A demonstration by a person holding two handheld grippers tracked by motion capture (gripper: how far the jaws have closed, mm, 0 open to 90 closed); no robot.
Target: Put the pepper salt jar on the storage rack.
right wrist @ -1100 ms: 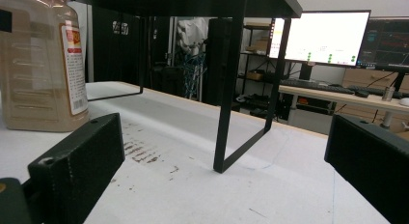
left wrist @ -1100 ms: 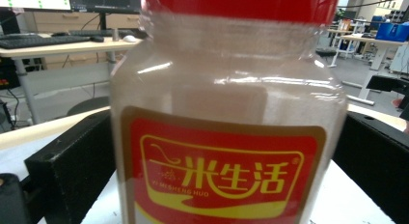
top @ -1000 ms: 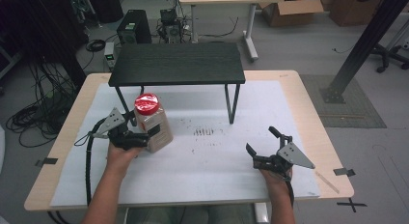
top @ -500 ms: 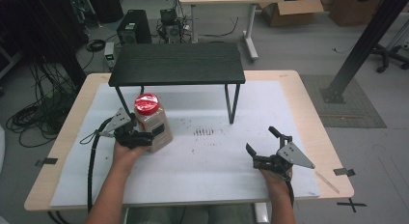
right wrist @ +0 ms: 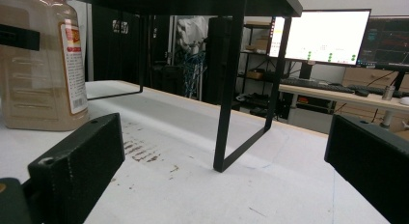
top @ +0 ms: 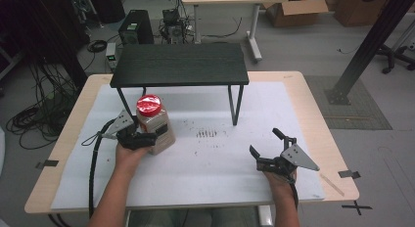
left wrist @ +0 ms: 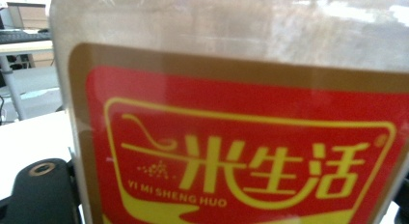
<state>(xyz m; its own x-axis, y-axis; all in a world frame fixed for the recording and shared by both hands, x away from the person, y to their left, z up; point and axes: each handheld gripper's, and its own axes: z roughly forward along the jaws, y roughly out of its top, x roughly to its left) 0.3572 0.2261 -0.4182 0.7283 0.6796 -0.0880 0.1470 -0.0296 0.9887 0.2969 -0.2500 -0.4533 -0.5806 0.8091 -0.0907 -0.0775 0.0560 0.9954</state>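
Upright on the white mat (top: 293,109), near its left side, just in front of the black shelf's (top: 181,64) front-left leg: a clear plastic jar (top: 155,129) with a red lid (top: 149,104), full of pale brown grain. Gripped low on its body by the left gripper (top: 142,138), jaws just closed in from wide onto the jar's sides, jar between them and clamped. Seen close up in the left gripper view: the jar's red and yellow label (left wrist: 241,161) with Chinese characters and the words "YI MI SHENG HUO", one black jaw at the lower left edge against the jar wall.

Resting on the mat at the right, well apart from the jar: the right gripper (top: 268,152), jaws spread wide, nothing between them. Looking along those jaws in the right gripper view: the shelf's thin black leg frame (right wrist: 241,113) standing on the mat, a patch of dark smudges (right wrist: 144,151) on the mat before it, and the jar (right wrist: 41,64) off to the left with a white printed side label
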